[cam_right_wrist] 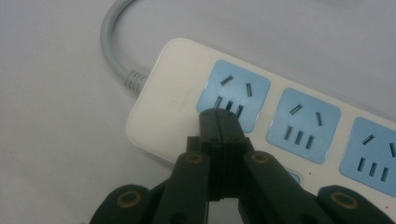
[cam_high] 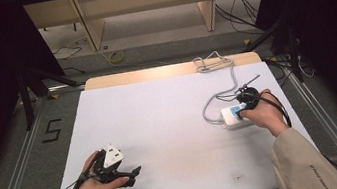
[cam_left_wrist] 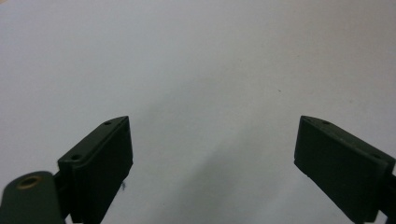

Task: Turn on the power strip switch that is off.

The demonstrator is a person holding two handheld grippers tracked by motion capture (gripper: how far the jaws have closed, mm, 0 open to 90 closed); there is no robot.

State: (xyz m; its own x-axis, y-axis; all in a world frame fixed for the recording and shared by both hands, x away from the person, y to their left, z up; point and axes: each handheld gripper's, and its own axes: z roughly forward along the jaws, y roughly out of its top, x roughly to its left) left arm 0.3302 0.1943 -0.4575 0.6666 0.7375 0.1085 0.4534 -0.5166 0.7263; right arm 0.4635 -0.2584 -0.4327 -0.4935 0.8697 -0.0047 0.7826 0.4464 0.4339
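The right gripper (cam_right_wrist: 219, 122) is closed with nothing between its jaws, tips resting on the power strip (cam_right_wrist: 177, 93) just below its end socket (cam_right_wrist: 233, 93). The left gripper (cam_left_wrist: 212, 158) gapes wide above the bare table (cam_left_wrist: 196, 56).

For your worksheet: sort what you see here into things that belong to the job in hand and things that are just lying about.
In the job:
right gripper, jaws shut, tips over the power strip
the strip's grey cable
left gripper, jaws open above the bare white table

Lying about:
loose cables on the floor beyond the table
wooden furniture legs
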